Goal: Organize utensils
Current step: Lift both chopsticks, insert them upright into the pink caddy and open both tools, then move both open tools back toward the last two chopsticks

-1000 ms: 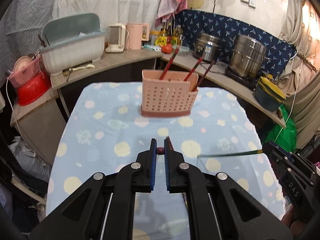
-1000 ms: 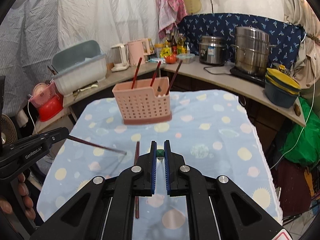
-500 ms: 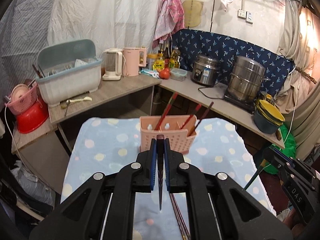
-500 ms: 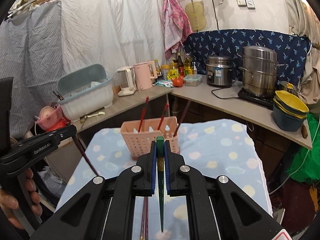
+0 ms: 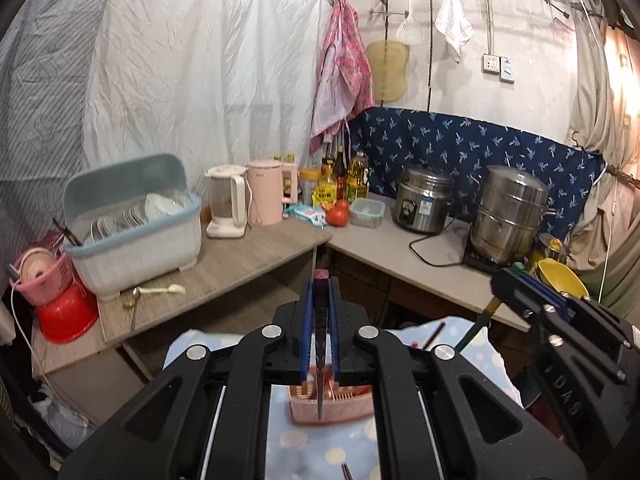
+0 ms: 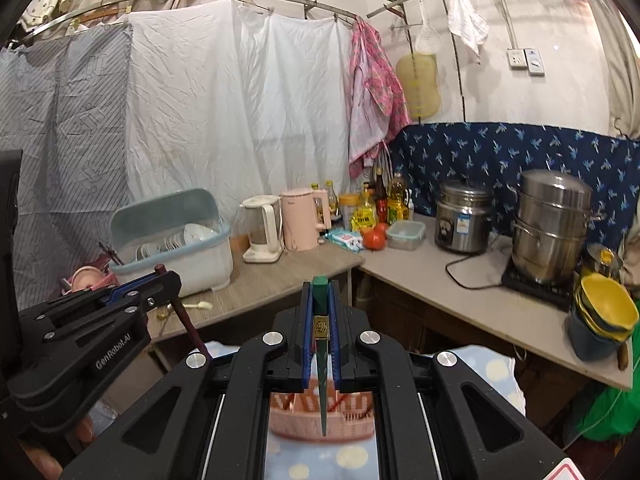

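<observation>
The left gripper (image 5: 320,312) clamps a dark red chopstick (image 5: 320,376); the right gripper (image 6: 321,312) clamps a green chopstick (image 6: 322,384). Each stick hangs nearly upright, tip down, over the pink basket (image 6: 320,420) on the spotted cloth (image 5: 320,452).

A dark red chopstick (image 5: 320,322) sits between blue-padded black jaws; a dark green chopstick (image 6: 322,364) with a gold band sits in the other pair. Below is a pink slotted plastic utensil basket (image 6: 322,420) on a pale blue tablecloth with cream dots (image 5: 316,452). A navy leaf-print cloth (image 6: 500,152) backs the counter's far edge.
</observation>
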Demonstrator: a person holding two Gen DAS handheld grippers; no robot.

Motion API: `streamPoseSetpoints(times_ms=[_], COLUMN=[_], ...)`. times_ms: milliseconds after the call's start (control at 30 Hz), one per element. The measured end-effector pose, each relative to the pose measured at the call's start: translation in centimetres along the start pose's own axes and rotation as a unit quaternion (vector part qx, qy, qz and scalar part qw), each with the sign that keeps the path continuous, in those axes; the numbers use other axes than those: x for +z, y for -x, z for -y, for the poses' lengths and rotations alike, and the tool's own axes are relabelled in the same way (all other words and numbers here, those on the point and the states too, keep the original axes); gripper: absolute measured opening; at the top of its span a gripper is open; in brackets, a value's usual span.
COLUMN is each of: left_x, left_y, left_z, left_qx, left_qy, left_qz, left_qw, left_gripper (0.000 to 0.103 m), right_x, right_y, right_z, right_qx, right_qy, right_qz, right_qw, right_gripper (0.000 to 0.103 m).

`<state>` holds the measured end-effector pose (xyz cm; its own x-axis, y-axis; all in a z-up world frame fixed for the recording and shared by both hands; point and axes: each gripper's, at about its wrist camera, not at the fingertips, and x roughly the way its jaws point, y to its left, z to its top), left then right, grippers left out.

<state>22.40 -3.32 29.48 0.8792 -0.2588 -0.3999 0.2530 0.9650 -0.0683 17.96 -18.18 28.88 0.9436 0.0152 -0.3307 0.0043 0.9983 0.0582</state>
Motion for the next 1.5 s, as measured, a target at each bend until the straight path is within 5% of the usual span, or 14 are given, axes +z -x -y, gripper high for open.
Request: streamPoseSetpoints(times_ms=[167,667,733,800,833,1500], left_x=[0.9,-4.7,-5.1,-5.2,-5.3,-8.4], left_y=[-3.0,-10.0,-10.1,-10.0,-9.7,-2.8], left_z=[-0.4,-2.2,-2.4,-2.4,-2.5,-1.8], left_qx=[0.005,0.018,0.02,0.026,0.029,0.025], left_qy=[0.004,0.014,0.018,0.022,0.024,0.015], left_qz=[-0.004,-0.075,-0.076,-0.075,-0.071,-0.071], left_qw=[1.0,0.9969,0.9968,0.9966,0.9968,0.997], left_gripper=[0.007,0.007,0.009,0.035,0.039,0.042], right_x=[0.4,-6.6,-6.9,-6.9,-6.9,-9.6], right_y=[-3.8,-11.4,-11.3,-10.7,-10.2,-1.7], right_z=[-0.6,-0.9,-1.0,-1.2,-1.2,-2.7], right_qx=[-0.001,-0.001,-0.003,-0.014,-0.015,-0.01], right_qy=[0.003,0.009,0.013,0.017,0.016,0.021], right_qz=[-0.006,-0.095,-0.092,-0.082,-0.075,-0.07], right_qw=[1.0,0.995,0.996,0.996,0.997,0.997], right_gripper=[0.007,0.007,0.015,0.036,0.043,0.043])
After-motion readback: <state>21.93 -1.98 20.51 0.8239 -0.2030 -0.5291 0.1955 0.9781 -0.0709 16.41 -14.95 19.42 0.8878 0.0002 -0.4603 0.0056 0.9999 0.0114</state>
